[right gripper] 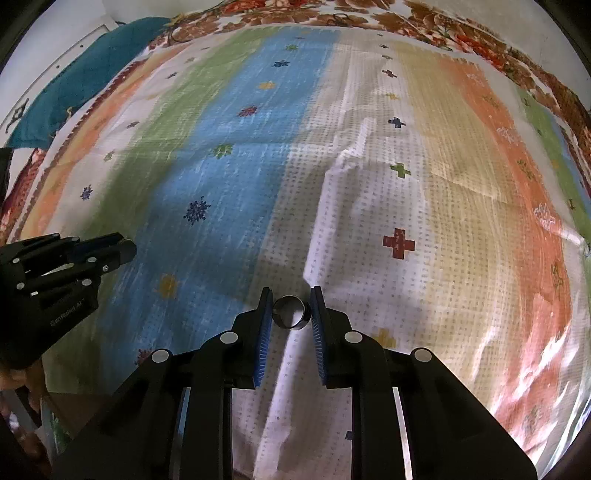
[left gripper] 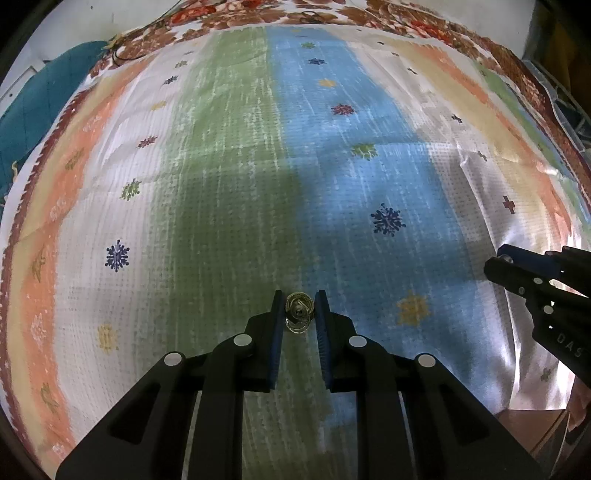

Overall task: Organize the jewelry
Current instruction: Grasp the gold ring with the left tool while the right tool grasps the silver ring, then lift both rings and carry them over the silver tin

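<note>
My left gripper (left gripper: 299, 301) is shut on a small gold ring (left gripper: 298, 313), held between its blue pads above the striped cloth (left gripper: 229, 155). My right gripper (right gripper: 291, 298) is shut on a dark band ring (right gripper: 290, 313), held between its blue pads above the white stripe of the cloth (right gripper: 369, 192). The right gripper also shows at the right edge of the left wrist view (left gripper: 496, 260). The left gripper also shows at the left edge of the right wrist view (right gripper: 123, 245).
The cloth, striped in green, blue, white, tan and orange, covers a bed. A floral sheet (left gripper: 332, 14) lies under it at the far edge. A teal fabric (right gripper: 85, 70) lies at the far left. A crease (right gripper: 325, 192) runs down the white stripe.
</note>
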